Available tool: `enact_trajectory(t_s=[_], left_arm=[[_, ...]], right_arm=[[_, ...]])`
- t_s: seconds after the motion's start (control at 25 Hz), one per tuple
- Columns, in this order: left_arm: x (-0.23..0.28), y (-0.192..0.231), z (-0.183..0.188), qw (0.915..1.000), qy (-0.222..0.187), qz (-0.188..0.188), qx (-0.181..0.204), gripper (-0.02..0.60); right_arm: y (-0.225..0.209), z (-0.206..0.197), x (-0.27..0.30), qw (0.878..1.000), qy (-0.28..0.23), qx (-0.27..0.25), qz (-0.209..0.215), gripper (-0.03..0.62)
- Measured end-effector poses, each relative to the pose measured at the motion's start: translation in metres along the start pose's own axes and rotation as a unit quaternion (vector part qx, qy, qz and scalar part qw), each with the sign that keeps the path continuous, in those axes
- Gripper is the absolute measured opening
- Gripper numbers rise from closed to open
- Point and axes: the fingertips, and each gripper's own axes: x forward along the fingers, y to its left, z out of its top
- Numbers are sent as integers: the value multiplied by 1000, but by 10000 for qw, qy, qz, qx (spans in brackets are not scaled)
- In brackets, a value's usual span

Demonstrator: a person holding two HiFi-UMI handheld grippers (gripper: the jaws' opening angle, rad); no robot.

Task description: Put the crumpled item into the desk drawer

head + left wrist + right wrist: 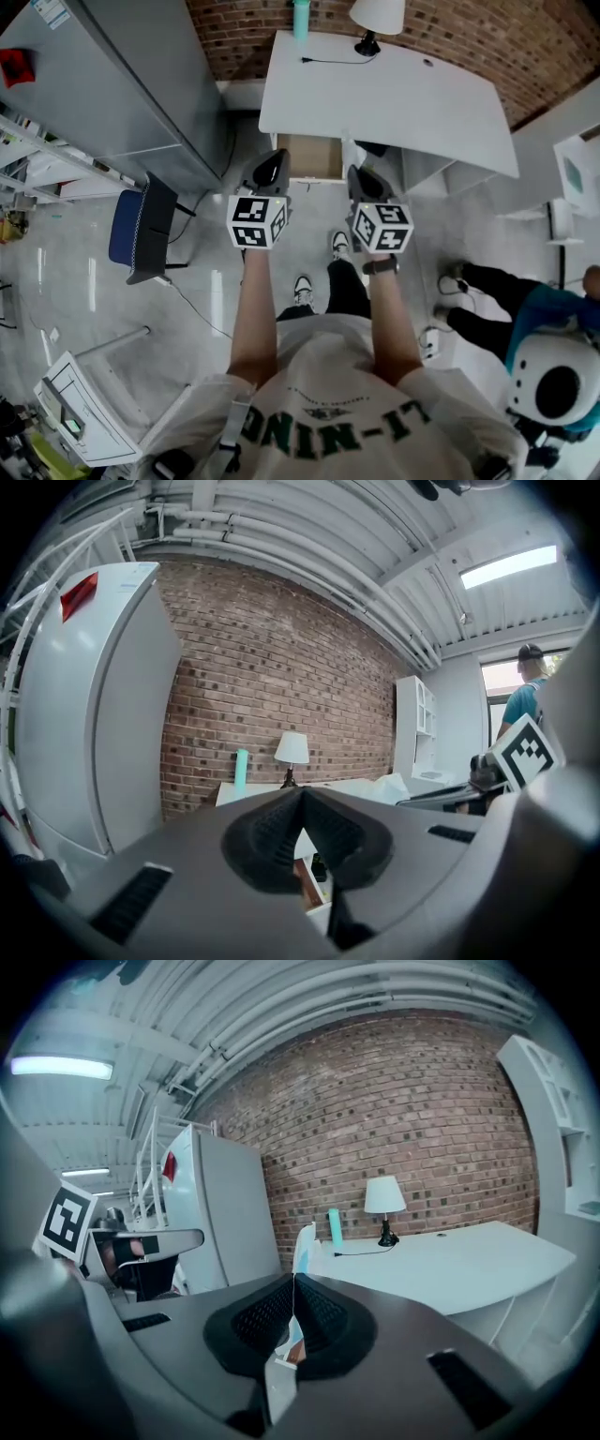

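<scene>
Brick wall ran across the top of the head view, and a white desk stood against it in the upper middle of the frame. On the desk's far edge were a white-shaded lamp and a teal cylinder, with a black cable lying between them. Under the desk's near edge, the drawer stood pulled out, its brown inside showing. A tall grey unit filled the upper left, and a blue chair stood below it on the pale floor. A second person sat at the right edge.

Both grippers were held out side by side in the middle of the frame, just short of the open drawer. The left gripper had its jaws together at the tips with nothing between them; through the small gap lower down, part of the drawer could be seen. The right gripper had its jaws clamped on the crumpled item, a thin white and pale-blue thing. It stuck up past the jaw tips and also hung out below them. It was in the air in front of the desk and outside the drawer.
</scene>
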Motion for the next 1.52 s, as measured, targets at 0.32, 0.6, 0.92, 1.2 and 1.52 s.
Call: enact_trajectory(t_s=[0.32, 0.6, 0.92, 1.2, 1.52], left_arm=[[14, 29, -61, 9990, 376, 109, -208, -5], [44, 49, -118, 9973, 650, 126, -333, -5], [91, 52, -168, 9964, 803, 27, -267, -5], [128, 55, -196, 9967, 772, 25, -268, -5], [163, 64, -226, 9968, 649, 21, -456, -5]], right_arm=[[21, -68, 49, 9969, 658, 6, 442, 3], [4, -120, 103, 9914, 1098, -230, 673, 3], [-25, -166, 153, 9832, 1460, -579, 931, 3], [-44, -199, 185, 9764, 1672, -857, 1067, 3], [-69, -245, 220, 9579, 2193, -1413, 1196, 3]])
